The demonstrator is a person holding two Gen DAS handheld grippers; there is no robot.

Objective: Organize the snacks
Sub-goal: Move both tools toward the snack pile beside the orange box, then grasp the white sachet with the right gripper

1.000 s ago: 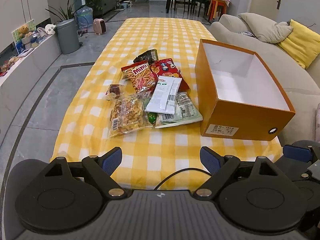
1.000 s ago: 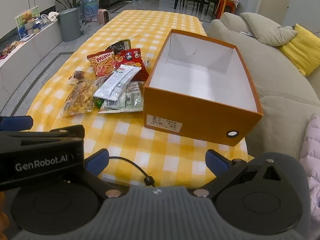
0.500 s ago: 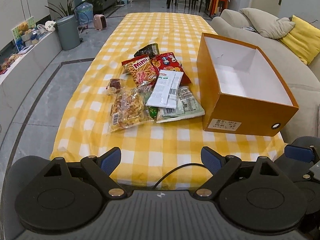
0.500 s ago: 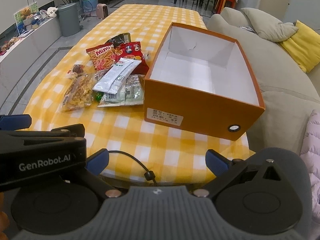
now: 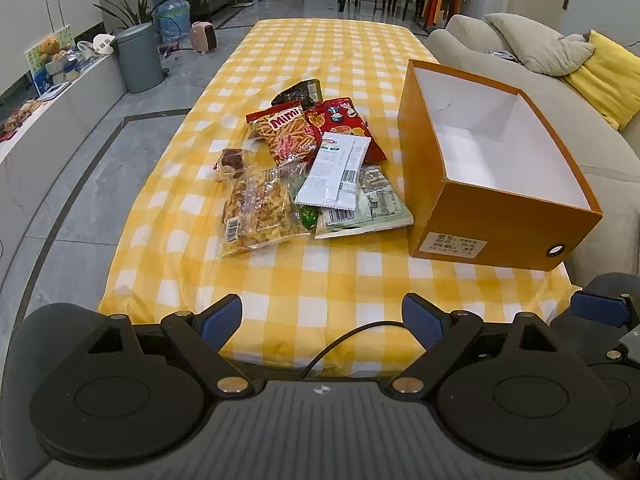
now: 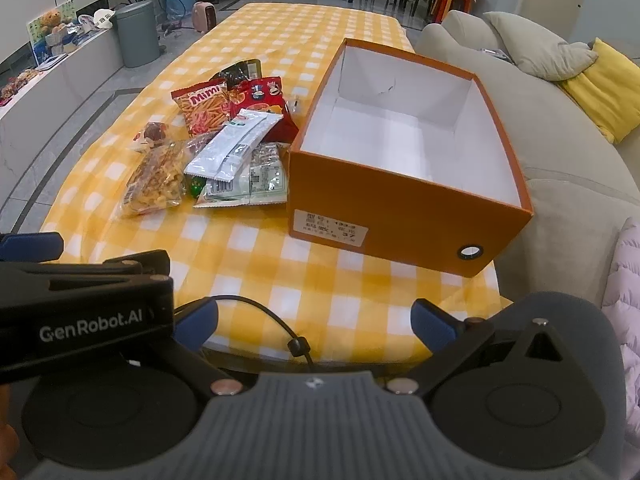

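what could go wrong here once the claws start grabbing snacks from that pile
1. The white packet lies across the green packet, so a grab could drag both.
2. The orange box sits at the table's sofa-side edge; a nudge might tip it off.
3. The clear bag looks slippery and may slide.

A heap of snacks [image 5: 316, 168] lies on the table [image 5: 320, 288], just left of the box [image 5: 492, 184] — near it, whether touching cannot be told. In the heap, the white packet [image 5: 334, 168] lies on top, over the Mimi bag [image 5: 284, 130] behind it and the flat packet [image 5: 372, 208] before it. The clear bag [image 5: 260, 210] sits at the near left (a small wrapped piece [image 5: 230, 160] just behind it). The sofa [image 5: 560, 92] runs along the table's right side — cushions [image 5: 540, 46] on it. A bin [image 5: 138, 58] stands on the floor, far left.
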